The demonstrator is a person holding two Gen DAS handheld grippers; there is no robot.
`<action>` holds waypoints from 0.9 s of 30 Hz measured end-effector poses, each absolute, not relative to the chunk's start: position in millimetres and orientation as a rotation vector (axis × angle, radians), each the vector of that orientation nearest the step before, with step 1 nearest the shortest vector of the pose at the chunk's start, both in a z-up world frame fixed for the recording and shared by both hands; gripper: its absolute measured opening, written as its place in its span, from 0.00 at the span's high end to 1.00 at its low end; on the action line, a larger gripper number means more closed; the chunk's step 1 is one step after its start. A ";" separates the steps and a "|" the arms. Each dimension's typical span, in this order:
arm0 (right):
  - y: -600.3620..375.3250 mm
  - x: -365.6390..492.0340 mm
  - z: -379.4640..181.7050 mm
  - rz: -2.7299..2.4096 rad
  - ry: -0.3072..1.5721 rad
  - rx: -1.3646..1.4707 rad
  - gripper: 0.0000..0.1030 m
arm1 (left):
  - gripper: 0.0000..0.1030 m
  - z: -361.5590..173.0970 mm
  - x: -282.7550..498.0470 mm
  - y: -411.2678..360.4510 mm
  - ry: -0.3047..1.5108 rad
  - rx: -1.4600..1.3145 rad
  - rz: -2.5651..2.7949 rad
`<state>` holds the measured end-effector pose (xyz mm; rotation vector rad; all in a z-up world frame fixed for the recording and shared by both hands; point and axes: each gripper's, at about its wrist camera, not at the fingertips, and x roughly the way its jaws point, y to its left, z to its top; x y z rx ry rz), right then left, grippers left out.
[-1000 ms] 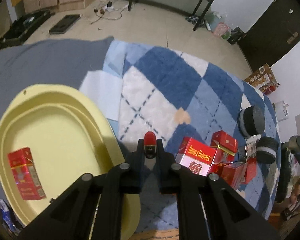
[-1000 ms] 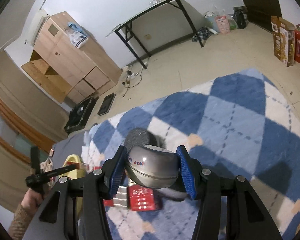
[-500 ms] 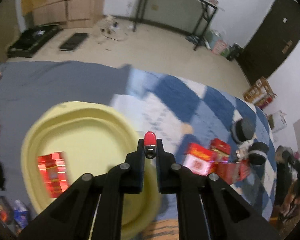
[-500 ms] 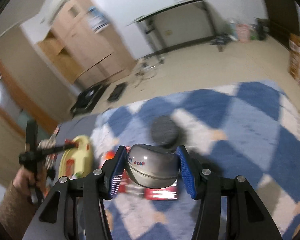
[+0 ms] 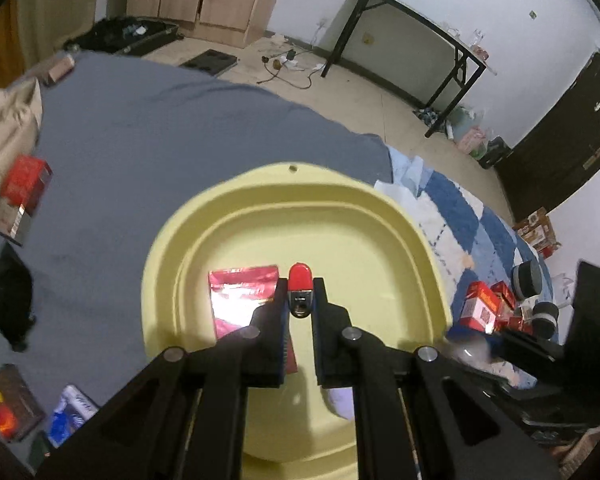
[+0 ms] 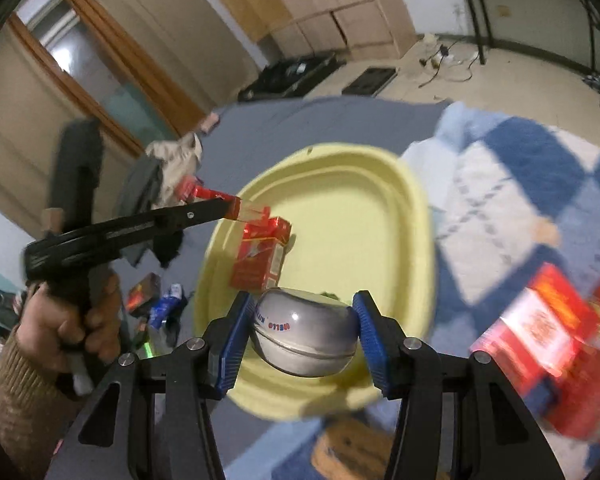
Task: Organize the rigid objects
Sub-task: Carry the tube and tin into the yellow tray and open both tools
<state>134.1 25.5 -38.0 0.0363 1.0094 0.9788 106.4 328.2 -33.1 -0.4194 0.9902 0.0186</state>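
Observation:
My left gripper (image 5: pixel 300 300) is shut on a red lighter (image 5: pixel 300 285) and holds it over the yellow basin (image 5: pixel 380 216). A red cigarette pack (image 5: pixel 240 292) lies in the basin just left of the lighter. My right gripper (image 6: pixel 302 320) is shut on a round silver tin (image 6: pixel 304 332) above the basin's near rim (image 6: pixel 416 264). In the right wrist view the left gripper (image 6: pixel 236 208) reaches in from the left over the red pack (image 6: pixel 260 256).
Several red packs (image 5: pixel 488 308) and two dark round containers (image 5: pixel 526 280) lie on the blue checked rug (image 5: pixel 460 216). Another red pack (image 5: pixel 24 184) sits on the grey blanket (image 5: pixel 140 152). Small items (image 5: pixel 72 412) lie at the lower left.
Both grippers have swung left from the rug to over the yellow basin, still holding the lighter and the tin. The red pack in the basin now sits by the left gripper's tips.

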 end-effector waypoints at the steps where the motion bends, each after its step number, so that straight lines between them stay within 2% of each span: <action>1: 35.6 138.1 -42.1 0.965 1.011 0.020 0.51 | 0.89 -37.8 105.1 329.7 0.989 -0.429 0.018; 8: 80.2 151.5 -60.5 0.906 0.985 -0.069 0.51 | 0.89 -64.8 97.8 336.3 0.987 -0.458 -0.042; 15: 105.2 146.8 -80.5 0.856 0.972 -0.166 0.51 | 0.88 -67.8 100.5 340.7 0.966 -0.474 -0.028; 23: 107.7 143.8 -79.1 0.856 0.941 -0.216 0.50 | 0.84 -67.9 104.3 337.9 0.967 -0.444 0.007; 24: 109.2 143.4 -79.5 0.853 0.941 -0.226 0.50 | 0.81 -70.1 104.9 338.4 0.981 -0.446 0.016; 26: 107.4 141.4 -79.5 0.862 0.937 -0.231 0.49 | 0.67 -73.7 105.7 338.6 1.001 -0.444 0.033; 27: 106.6 140.2 -78.9 0.865 0.933 -0.231 0.50 | 0.50 -74.6 104.8 339.3 1.009 -0.441 0.045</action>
